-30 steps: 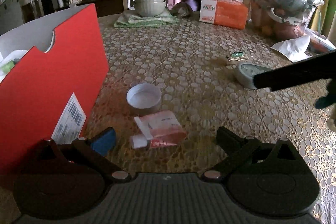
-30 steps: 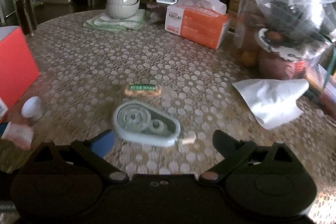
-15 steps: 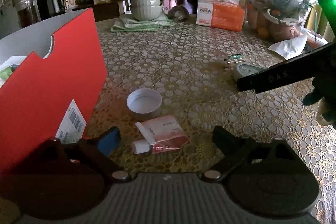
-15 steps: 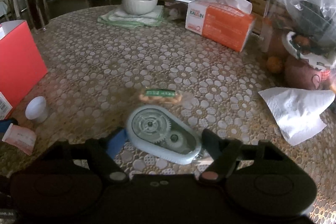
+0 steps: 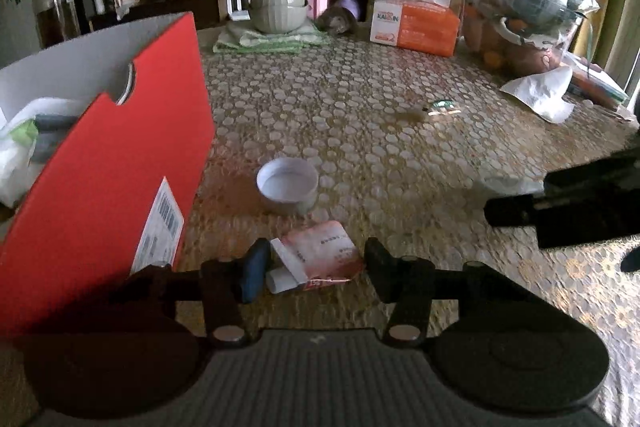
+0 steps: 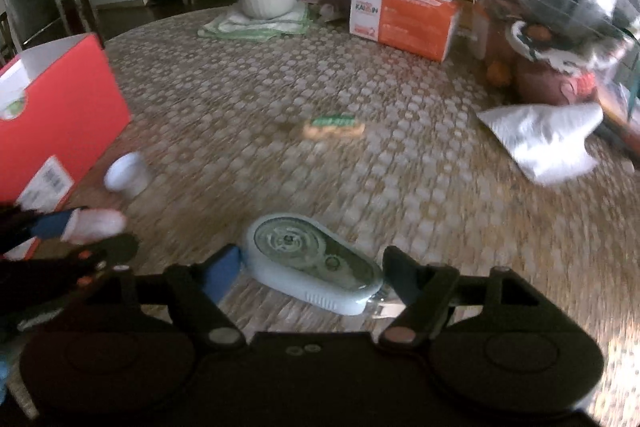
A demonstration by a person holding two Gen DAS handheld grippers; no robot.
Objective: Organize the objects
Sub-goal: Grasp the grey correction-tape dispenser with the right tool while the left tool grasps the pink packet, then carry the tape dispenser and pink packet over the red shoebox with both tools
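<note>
The pale blue correction tape dispenser (image 6: 314, 265) lies flat on the table (image 6: 400, 163) at lower centre, between the right gripper's (image 6: 312, 273) jaws, which stand narrow around it with its ends just beside the fingertips. In the left view, the pink tube (image 5: 316, 261) sits low centre between the left gripper's (image 5: 316, 267) half-open jaws. A white cap (image 5: 287, 189) lies just above it, beside the red box (image 5: 108, 163) at left.

Both wrist views look low across the table (image 5: 400, 131) — sharing, seemingly, the red box (image 6: 60, 115).
</note>
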